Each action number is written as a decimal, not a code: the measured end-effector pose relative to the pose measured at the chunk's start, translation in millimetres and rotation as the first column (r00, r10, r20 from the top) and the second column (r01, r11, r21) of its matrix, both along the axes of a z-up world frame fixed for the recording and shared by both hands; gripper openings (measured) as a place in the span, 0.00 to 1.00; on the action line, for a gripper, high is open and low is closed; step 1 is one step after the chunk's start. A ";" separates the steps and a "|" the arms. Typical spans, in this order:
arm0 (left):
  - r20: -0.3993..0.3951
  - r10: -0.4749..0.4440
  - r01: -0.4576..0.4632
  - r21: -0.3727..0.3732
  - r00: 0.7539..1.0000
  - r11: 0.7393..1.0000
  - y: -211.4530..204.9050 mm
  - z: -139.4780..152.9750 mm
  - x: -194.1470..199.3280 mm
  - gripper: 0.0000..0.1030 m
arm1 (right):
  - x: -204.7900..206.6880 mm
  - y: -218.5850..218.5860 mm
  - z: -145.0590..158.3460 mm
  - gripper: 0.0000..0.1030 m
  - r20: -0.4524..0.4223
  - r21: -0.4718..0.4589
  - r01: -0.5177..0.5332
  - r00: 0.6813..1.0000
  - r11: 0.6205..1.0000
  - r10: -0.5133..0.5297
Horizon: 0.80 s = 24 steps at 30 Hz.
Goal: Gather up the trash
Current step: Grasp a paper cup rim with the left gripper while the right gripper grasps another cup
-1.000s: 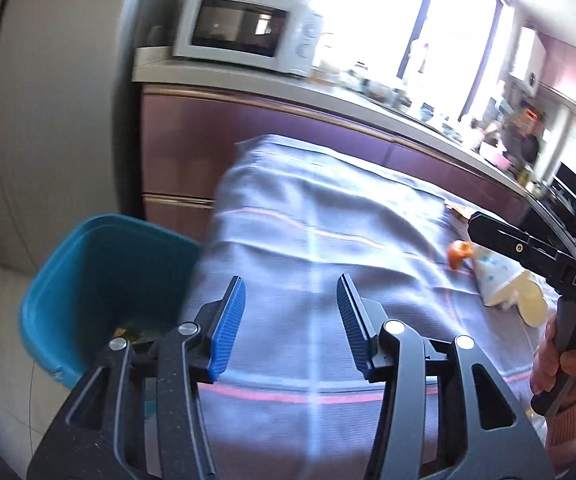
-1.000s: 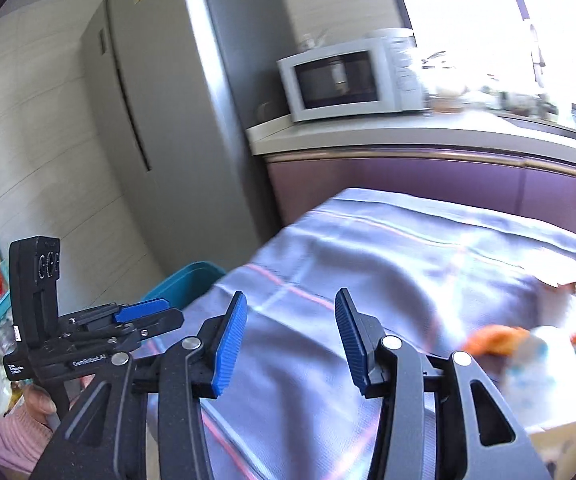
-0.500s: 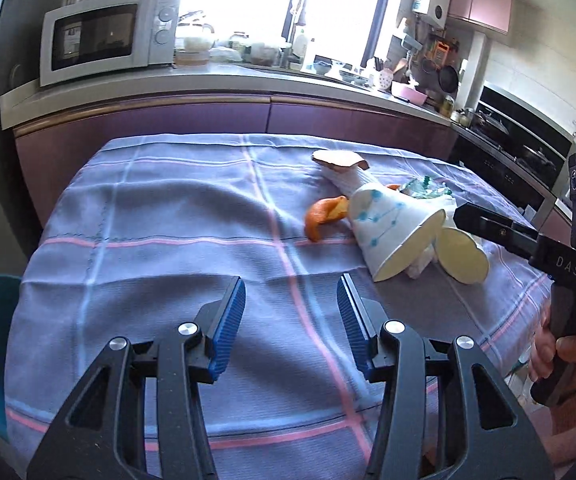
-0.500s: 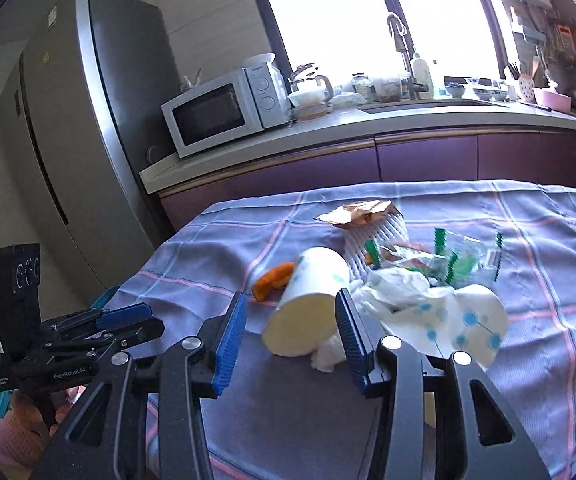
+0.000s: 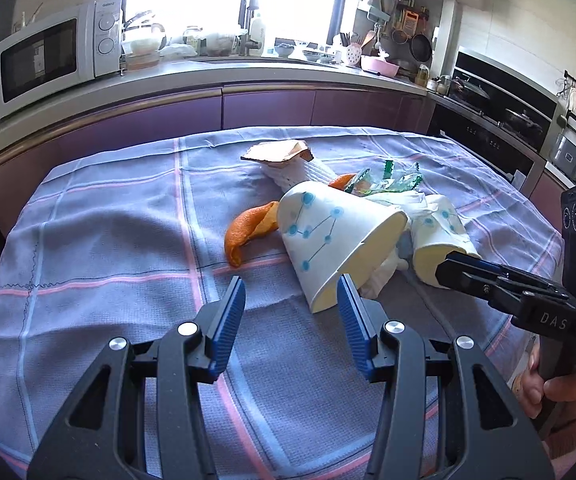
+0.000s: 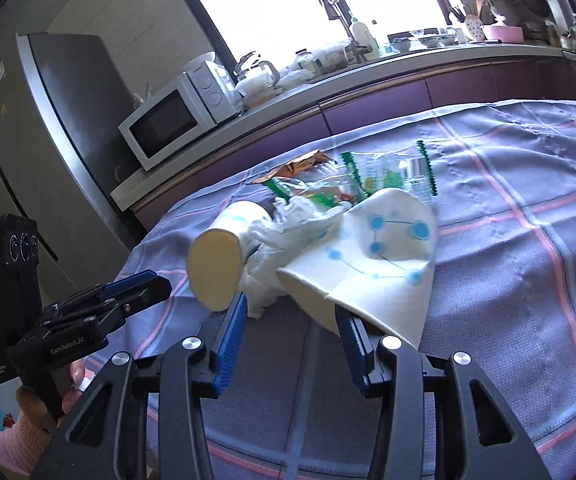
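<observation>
A pile of trash lies on the purple checked tablecloth [image 5: 107, 240]: a white paper cup with blue dots [image 5: 336, 232] on its side, a second squashed cup [image 5: 440, 236], an orange peel [image 5: 251, 228], crumpled tissue [image 6: 283, 236], green-edged wrappers [image 5: 384, 180] and a brown wrapper [image 5: 279, 151]. My left gripper [image 5: 291, 312] is open and empty, just short of the first cup's rim. My right gripper [image 6: 291, 334] is open; the squashed cup's [image 6: 368, 256] rim sits at its right fingertip, the other cup [image 6: 215, 264] at its left.
A kitchen counter [image 5: 247, 76] with a microwave [image 5: 55, 52] runs behind the table. A steel fridge [image 6: 47, 152] stands at the left in the right wrist view. An oven [image 5: 496, 128] is at the right.
Both grippers have swung from the blue bin side round to the trash pile and closed in on the cups. Both stayed open.
</observation>
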<state>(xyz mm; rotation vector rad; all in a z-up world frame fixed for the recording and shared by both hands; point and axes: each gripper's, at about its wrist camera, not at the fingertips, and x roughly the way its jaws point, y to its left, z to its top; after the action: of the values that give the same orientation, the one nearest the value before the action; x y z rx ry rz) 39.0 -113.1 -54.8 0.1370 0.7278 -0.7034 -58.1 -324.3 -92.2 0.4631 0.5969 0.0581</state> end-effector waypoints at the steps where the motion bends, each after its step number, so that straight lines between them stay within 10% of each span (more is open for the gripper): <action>1: -0.003 -0.005 0.005 0.005 1.000 1.000 -3.7 -1.1 0.9 0.46 | -1.7 -4.3 -0.7 0.42 0.002 0.006 0.013 1.000 1.000 -0.013; 13: -0.043 0.024 -0.022 0.046 0.999 0.999 -34.7 -15.8 21.8 0.41 | -9.4 -40.3 -9.2 0.31 0.021 0.131 0.082 0.996 0.988 -0.085; 24: -0.067 0.049 -0.048 0.022 0.997 0.999 -29.4 -18.7 28.7 0.04 | -8.3 -54.3 -16.1 0.08 0.030 0.194 0.105 0.993 0.975 -0.113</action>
<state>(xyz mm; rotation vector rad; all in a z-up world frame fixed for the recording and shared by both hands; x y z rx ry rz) 67.8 -142.5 -73.5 0.1143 0.8005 -0.6571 -66.3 -378.5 -108.3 0.6802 0.5271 0.0208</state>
